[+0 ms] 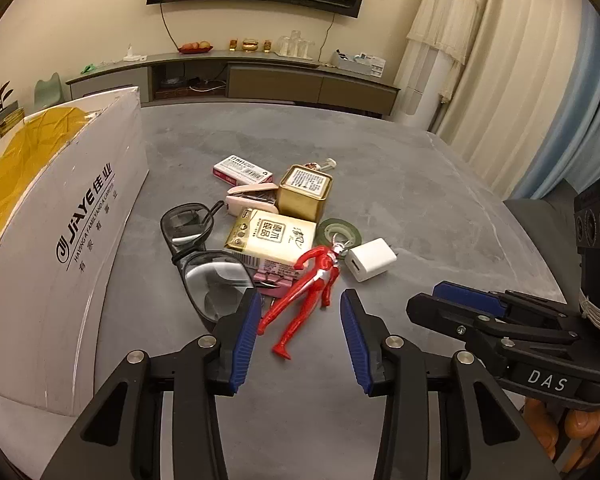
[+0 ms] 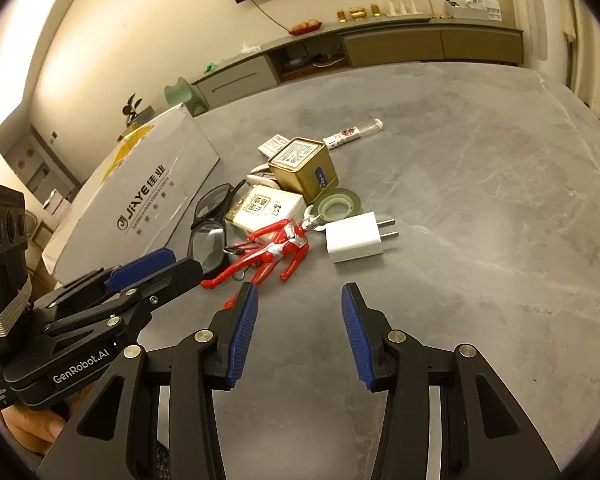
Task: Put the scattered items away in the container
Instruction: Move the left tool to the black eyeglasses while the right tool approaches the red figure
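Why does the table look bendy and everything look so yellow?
Left wrist view: the fisheye lens curves the white box and the grey table, and warm indoor light tints it all yellow. Right wrist view: same bulge, dark corners, a bright washed-out patch on the wall at upper left; the red toy figure stays sharp.

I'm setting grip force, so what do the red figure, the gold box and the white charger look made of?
Red figure: probably moulded plastic, glossy, with shiny highlights on its limbs. Gold box: likely thin metal tin, a brushed golden sheen and a raised rim around the printed label on top. White charger: hard plastic, smooth, with two metal prongs.
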Motion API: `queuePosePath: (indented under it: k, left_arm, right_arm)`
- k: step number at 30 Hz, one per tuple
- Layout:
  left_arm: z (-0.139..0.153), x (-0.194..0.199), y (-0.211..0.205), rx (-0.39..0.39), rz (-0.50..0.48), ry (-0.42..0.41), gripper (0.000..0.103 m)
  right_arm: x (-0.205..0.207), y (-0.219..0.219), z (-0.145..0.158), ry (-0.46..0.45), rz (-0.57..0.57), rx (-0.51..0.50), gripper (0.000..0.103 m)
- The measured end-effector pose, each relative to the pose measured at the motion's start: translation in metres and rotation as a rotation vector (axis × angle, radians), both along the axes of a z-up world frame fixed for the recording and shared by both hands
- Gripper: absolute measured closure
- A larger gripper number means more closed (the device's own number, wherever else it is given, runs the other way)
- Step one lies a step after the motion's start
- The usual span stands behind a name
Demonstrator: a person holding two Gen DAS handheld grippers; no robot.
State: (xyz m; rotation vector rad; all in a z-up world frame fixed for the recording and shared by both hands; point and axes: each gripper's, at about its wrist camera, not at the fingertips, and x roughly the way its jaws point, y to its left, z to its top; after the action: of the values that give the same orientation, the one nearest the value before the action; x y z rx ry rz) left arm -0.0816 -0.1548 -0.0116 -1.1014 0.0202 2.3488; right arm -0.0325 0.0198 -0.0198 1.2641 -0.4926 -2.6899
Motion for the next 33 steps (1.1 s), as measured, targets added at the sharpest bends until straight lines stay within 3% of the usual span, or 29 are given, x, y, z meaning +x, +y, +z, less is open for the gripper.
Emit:
queuePosePath:
  k: [6, 15, 19, 22, 27, 30, 33]
  left_arm:
    - [-0.006, -0.012, -0.008, 0.017, 0.027, -0.024, 0.060]
    - [-0.018, -0.015, 0.018, 0.027, -0.072, -0.034, 0.060]
    - [-0.025, -0.016, 0.031, 0.043, -0.146, -0.076, 0.060]
    - [-0.023, -0.012, 0.033, 0.084, -0.203, -0.091, 0.060]
    - [-0.022, -0.021, 0.022, 0.034, -0.111, -0.036, 0.060]
    - [-0.036, -0.026, 0.026, 0.006, -0.112, -0.091, 0.060]
    - [-0.039, -0.017, 0.035, 0.038, -0.200, -0.131, 0.060]
  right_arm:
    - [-0.012, 0.003, -0.009, -0.029, -0.027, -0.005, 0.056]
    - [-0.039, 0.010, -0.026, -0.065, -0.047, 0.013, 0.056]
    - [-0.048, 0.014, -0.031, -0.082, -0.058, 0.065, 0.073]
    - [-0.050, 0.024, -0.034, -0.093, -0.095, 0.063, 0.073]
    - [-0.053, 0.015, -0.027, -0.050, -0.047, 0.062, 0.067]
    - [-0.062, 0.007, -0.038, -0.090, -0.027, 0.108, 0.067]
    - [-0.065, 0.019, -0.044, -0.122, -0.078, 0.106, 0.070]
